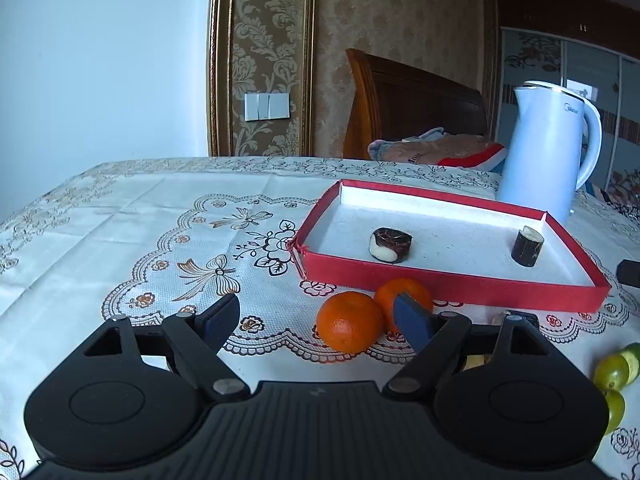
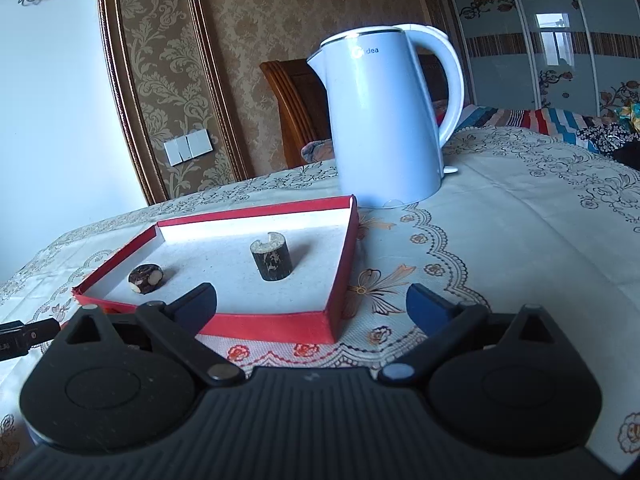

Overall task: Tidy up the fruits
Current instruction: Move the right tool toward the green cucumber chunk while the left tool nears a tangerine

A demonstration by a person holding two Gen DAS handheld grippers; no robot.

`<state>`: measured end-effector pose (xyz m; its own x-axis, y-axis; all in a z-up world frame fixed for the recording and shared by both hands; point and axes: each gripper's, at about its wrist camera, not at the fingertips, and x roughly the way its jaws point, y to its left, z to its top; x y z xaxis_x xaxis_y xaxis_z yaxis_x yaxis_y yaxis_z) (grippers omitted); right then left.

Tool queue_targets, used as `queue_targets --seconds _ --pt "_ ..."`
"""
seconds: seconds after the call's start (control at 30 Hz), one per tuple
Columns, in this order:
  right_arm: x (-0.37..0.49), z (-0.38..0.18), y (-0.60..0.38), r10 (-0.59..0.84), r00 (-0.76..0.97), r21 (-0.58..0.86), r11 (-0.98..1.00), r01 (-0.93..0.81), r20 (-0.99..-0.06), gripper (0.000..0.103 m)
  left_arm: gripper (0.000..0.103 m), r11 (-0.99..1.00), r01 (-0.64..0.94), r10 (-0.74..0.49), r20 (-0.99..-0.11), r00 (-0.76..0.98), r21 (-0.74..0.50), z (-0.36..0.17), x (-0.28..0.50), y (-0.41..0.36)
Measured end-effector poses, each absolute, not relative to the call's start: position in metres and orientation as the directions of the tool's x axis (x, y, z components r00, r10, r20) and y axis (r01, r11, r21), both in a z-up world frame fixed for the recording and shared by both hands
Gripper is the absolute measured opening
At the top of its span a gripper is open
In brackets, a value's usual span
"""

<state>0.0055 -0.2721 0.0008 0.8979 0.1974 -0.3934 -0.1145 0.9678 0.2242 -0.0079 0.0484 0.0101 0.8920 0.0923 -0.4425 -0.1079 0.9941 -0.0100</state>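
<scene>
Two oranges lie on the tablecloth just before the red tray [image 1: 440, 285]. The nearer orange [image 1: 349, 326] sits between the fingers of my left gripper [image 1: 316, 315], close to the right pad and well clear of the left one. The farther orange [image 1: 400, 294] is partly hidden behind the right fingertip [image 1: 412, 318]. That gripper is open. Inside the tray are two dark cut pieces, one lying flat [image 1: 390, 245] and one upright [image 1: 528, 246]. My right gripper [image 2: 310, 302] is open and holds nothing, and the near corner of the red tray [image 2: 260, 326] lies between its fingers.
A white electric kettle [image 2: 384, 120] stands behind the tray's far right corner. Green fruits [image 1: 612, 370] lie at the right edge of the left wrist view. A wooden headboard and bedding lie beyond the table's far edge. Tablecloth [image 1: 140, 248] stretches to the left of the tray.
</scene>
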Motion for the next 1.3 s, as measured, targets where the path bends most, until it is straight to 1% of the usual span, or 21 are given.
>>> queue_targets --seconds 0.17,0.23,0.4,0.6,0.73,0.8,1.3 --pt "-0.018 -0.009 -0.295 0.230 0.879 0.284 0.952 -0.115 -0.418 0.101 0.084 0.996 -0.088 0.078 -0.455 0.887 -0.001 0.008 -0.006 0.046" --pt "-0.025 -0.009 -0.305 0.230 0.883 0.304 0.947 -0.105 -0.410 0.101 0.084 0.996 -0.087 0.078 -0.455 0.887 0.000 0.008 -0.006 0.046" --pt "-0.033 -0.016 -0.306 0.214 0.867 0.251 0.962 -0.107 -0.451 0.101 0.084 0.996 -0.091 0.080 -0.466 0.881 -0.001 0.007 -0.006 0.047" --pt "-0.047 -0.013 -0.288 0.186 0.879 0.118 0.982 -0.148 -0.440 0.102 0.084 0.997 -0.078 0.078 -0.486 0.871 0.019 0.005 -0.004 0.043" --pt "-0.055 -0.013 -0.280 0.182 0.883 0.055 0.983 -0.175 -0.432 0.102 0.084 0.997 -0.078 0.078 -0.499 0.863 0.020 0.004 -0.002 0.043" --pt "-0.054 -0.013 -0.277 0.165 0.881 0.034 0.985 -0.167 -0.443 0.103 0.084 0.996 -0.081 0.081 -0.508 0.857 0.022 0.003 0.000 0.043" --pt "-0.046 -0.017 -0.269 0.128 0.852 -0.016 0.987 -0.158 -0.508 0.103 0.084 0.996 -0.084 0.089 -0.554 0.828 0.035 -0.003 0.007 0.043"
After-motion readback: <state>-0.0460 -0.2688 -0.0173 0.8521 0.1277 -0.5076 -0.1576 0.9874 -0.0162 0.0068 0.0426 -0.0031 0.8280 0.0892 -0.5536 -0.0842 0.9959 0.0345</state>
